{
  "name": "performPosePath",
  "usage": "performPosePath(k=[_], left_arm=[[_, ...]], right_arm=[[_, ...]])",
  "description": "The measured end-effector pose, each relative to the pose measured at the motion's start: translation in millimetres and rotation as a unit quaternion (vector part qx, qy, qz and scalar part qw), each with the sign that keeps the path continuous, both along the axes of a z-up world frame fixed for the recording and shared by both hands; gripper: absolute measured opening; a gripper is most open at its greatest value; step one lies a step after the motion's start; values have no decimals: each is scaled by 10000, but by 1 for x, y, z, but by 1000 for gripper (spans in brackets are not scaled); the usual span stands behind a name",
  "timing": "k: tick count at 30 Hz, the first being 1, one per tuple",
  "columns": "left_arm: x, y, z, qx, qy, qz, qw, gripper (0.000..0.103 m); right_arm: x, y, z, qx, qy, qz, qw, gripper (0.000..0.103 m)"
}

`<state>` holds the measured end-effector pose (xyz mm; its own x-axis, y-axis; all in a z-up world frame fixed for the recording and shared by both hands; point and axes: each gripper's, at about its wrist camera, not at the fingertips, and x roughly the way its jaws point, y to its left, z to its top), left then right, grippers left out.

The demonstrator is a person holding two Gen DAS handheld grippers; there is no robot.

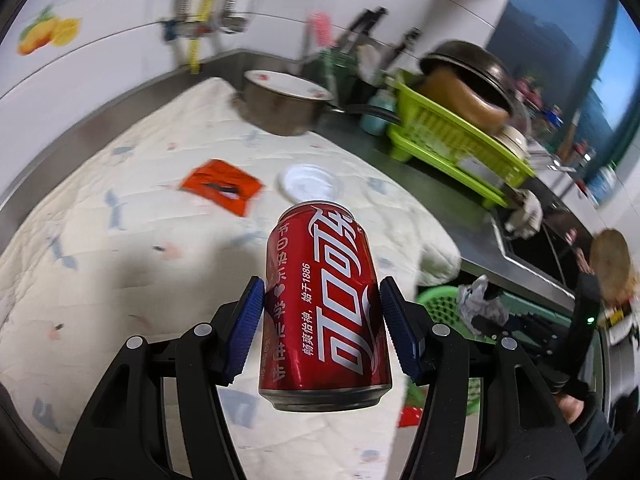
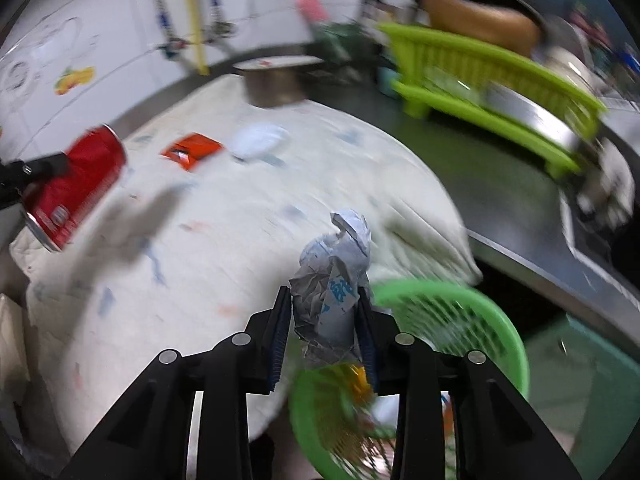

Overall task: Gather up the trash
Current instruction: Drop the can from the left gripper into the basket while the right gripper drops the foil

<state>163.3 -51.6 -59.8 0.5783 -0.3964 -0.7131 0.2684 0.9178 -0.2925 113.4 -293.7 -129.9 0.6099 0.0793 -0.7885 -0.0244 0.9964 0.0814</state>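
My left gripper (image 1: 322, 300) is shut on a red Coca-Cola can (image 1: 326, 300) and holds it above the white quilted cloth (image 1: 120, 240); the can also shows in the right wrist view (image 2: 76, 188). My right gripper (image 2: 324, 312) is shut on a crumpled grey-white paper wad (image 2: 332, 288) and holds it over the rim of a green mesh basket (image 2: 480, 320) that has some trash in it. An orange wrapper (image 1: 220, 186) and a white plastic lid (image 1: 308, 182) lie on the cloth. The basket and wad also show in the left wrist view (image 1: 440, 304).
A metal pot (image 1: 280, 108) with a plate on it stands at the far edge of the cloth. A lime-green dish rack (image 1: 452, 136) with pans sits on the steel counter, with a sink (image 1: 532, 248) to its right. A tiled wall is behind.
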Motion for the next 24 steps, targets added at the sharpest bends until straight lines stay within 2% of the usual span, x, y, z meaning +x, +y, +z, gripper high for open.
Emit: performPosePath(k=[6, 9, 11, 13, 17, 19, 24], left_arm=[[-11, -54, 0, -16, 66, -600, 9982, 59], [-16, -80, -3, -9, 125, -877, 9961, 59], [-20, -99, -7, -23, 186, -1061, 9942, 59], [-23, -116, -12, 3, 263, -1224, 9921, 59], [-29, -157, -28, 90, 446, -1596, 9861, 59], [-31, -171, -35, 135, 484, -1712, 9840, 59], [-31, -211, -64, 347, 704, -1972, 9772, 59]], right_arm=[[-40, -44, -15, 87, 111, -630, 9979, 36], [-56, -59, -17, 170, 106, -881, 9959, 51], [-68, -67, -17, 180, 51, -1023, 9946, 52], [-77, -74, -16, 210, 20, -1150, 9931, 60], [-99, -87, -10, 258, -112, -1377, 9901, 63], [-108, -91, -6, 253, -199, -1466, 9887, 68], [-130, -102, 2, 255, -359, -1647, 9854, 69]])
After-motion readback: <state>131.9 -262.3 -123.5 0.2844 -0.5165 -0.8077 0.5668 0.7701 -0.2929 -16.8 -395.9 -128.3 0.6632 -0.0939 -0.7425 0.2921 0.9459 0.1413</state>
